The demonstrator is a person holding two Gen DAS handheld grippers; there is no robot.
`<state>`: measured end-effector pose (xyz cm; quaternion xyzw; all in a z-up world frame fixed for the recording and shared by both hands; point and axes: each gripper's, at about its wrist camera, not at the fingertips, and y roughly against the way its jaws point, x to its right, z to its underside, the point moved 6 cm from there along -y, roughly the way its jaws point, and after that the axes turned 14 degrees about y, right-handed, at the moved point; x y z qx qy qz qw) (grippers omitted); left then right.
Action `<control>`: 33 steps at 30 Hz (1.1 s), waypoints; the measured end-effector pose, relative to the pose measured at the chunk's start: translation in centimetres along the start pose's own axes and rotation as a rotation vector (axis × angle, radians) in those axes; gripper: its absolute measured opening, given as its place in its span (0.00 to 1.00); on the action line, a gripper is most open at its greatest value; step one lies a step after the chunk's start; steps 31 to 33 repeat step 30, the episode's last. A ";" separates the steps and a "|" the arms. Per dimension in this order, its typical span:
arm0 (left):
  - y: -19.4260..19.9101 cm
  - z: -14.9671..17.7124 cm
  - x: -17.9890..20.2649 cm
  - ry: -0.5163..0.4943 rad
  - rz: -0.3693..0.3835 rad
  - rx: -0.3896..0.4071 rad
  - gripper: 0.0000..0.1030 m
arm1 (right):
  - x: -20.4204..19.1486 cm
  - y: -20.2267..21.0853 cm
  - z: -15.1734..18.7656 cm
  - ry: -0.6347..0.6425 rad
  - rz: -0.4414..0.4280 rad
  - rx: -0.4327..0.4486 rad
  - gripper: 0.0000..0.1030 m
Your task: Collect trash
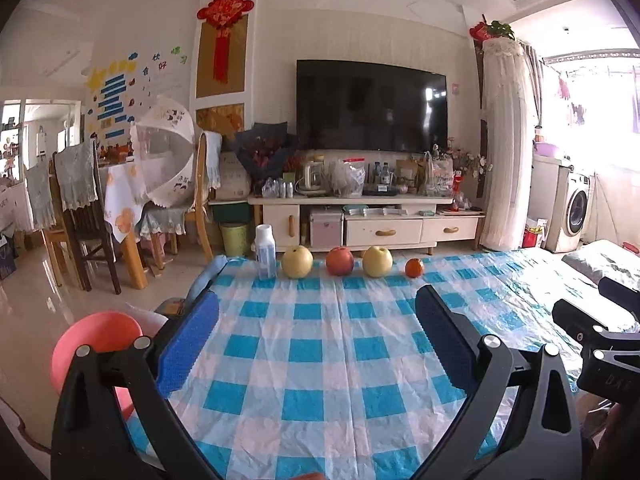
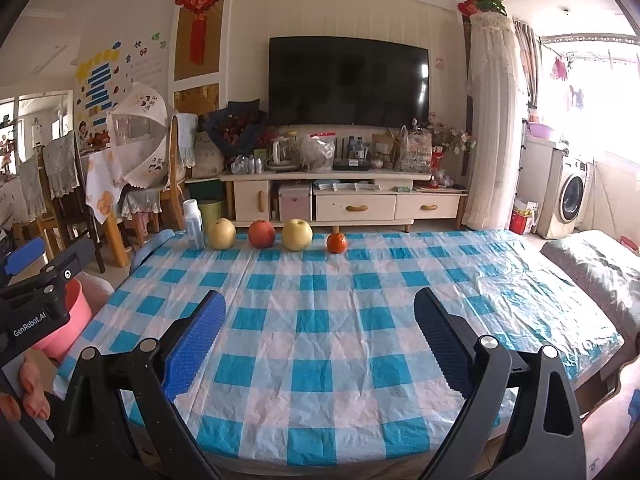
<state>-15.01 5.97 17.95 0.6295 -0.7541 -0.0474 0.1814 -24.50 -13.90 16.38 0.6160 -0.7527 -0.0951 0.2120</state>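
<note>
The tabletop (image 2: 360,320) was covered with a crinkled plastic cloth in blue and white checks, bare over most of its width. Along its far edge stood a row of things: a white plastic bottle (image 2: 193,224) at the left, then a yellow pear (image 2: 221,233), a red apple (image 2: 261,233), a second yellow pear (image 2: 297,234) and a small orange (image 2: 336,243), each just beside the next without touching.

The left gripper (image 1: 316,328) hovered over the near left part of the cloth, its blue-padded jaws spread wide with nothing between them. The right gripper (image 2: 318,328) hung over the near middle, jaws equally wide and holding nothing. A pink bin (image 1: 100,344) stood on the floor off the table's left corner.

Beyond the table lay a living room: a dark television (image 2: 348,80) on a cream wall, a low cabinet (image 2: 344,200) crowded with bottles and bags, a red knot ornament (image 2: 200,4), a dining table with chairs (image 1: 80,208) at left, and a washing machine (image 2: 570,196) by the bright window at right.
</note>
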 end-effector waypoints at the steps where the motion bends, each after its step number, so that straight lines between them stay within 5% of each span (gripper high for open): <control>1: 0.1 0.0 0.2 -0.002 0.002 0.002 0.96 | 0.0 0.2 -0.1 0.001 0.001 0.003 0.91; 13: 0.3 -0.1 0.8 -0.011 -0.003 0.018 0.96 | 0.1 0.9 -0.4 0.011 0.005 0.017 0.92; 21: -1.8 0.9 0.3 -0.033 -0.038 -0.020 0.96 | -0.1 -2.2 0.9 0.010 -0.029 -0.027 0.92; 26: -7.1 4.0 -0.3 -0.021 -0.105 -0.155 0.96 | -0.3 -7.3 3.1 -0.025 -0.086 -0.125 0.92; 30: -13.2 7.6 -0.4 0.022 -0.135 -0.335 0.96 | 0.2 -13.3 5.6 -0.052 -0.097 -0.250 0.92; 33: -13.2 7.6 -0.4 0.022 -0.135 -0.335 0.96 | 0.2 -13.3 5.6 -0.052 -0.097 -0.250 0.92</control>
